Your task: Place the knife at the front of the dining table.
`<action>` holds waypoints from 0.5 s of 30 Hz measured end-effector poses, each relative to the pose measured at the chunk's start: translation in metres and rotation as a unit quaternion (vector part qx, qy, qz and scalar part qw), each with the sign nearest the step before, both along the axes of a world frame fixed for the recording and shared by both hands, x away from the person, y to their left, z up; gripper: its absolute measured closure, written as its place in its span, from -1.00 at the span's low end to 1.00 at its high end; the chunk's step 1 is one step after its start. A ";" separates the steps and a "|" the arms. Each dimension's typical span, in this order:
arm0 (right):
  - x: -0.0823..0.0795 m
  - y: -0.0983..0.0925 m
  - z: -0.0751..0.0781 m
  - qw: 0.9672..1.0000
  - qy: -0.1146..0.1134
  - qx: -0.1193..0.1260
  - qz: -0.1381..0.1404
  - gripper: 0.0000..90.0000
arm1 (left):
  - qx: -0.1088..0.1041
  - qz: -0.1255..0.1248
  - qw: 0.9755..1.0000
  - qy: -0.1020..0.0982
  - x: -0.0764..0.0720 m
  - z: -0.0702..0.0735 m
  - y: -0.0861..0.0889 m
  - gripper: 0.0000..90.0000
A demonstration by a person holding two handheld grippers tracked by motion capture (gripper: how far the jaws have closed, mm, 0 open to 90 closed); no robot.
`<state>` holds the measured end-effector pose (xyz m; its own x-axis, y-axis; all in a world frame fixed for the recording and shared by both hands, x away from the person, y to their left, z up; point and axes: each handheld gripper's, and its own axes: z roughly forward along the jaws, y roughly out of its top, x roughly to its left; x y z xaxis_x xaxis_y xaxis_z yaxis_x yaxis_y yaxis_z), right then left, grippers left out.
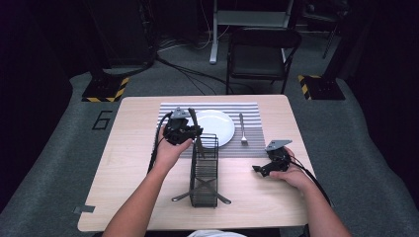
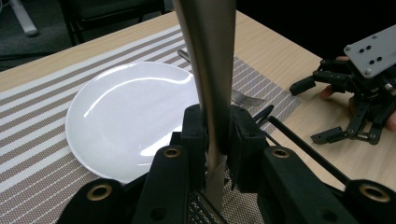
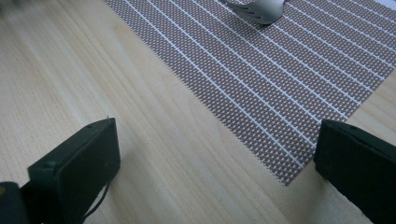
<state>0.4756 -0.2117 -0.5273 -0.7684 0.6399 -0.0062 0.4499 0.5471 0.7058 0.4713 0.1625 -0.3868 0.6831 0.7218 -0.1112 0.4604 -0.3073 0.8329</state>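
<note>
My left gripper (image 1: 185, 129) (image 2: 217, 135) is shut on a flat silver utensil (image 1: 196, 129) (image 2: 210, 56), which stands nearly upright over the far end of a black wire basket (image 1: 204, 170). Which kind of utensil it is I cannot tell. Just beyond it a white plate (image 1: 217, 127) (image 2: 126, 112) sits on a striped placemat (image 1: 252, 111) (image 3: 280, 84). A fork (image 1: 242, 129) (image 2: 243, 97) (image 3: 259, 9) lies on the mat to the plate's right. My right gripper (image 1: 262, 169) (image 3: 217, 154) (image 2: 355, 93) rests open low over the table by the mat's near right corner, with nothing between its jaws.
Two more utensils (image 1: 200, 190) lie crossed in the basket, their ends poking out at its near end. The wooden table (image 1: 133, 163) has bare room to the left. A black folding chair (image 1: 262, 54) stands beyond the far edge.
</note>
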 end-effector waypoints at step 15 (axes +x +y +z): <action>0.000 0.000 0.000 1.000 0.000 0.000 0.000 -1.00 | 0.017 -0.038 0.999 -0.024 -0.019 0.000 -0.018 0.77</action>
<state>0.4757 -0.2117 -0.5273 -0.7686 0.6396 -0.0069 0.4495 0.5478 0.7056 0.4522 0.1440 -0.3865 0.7395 0.6710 -0.0543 0.3950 -0.3671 0.8421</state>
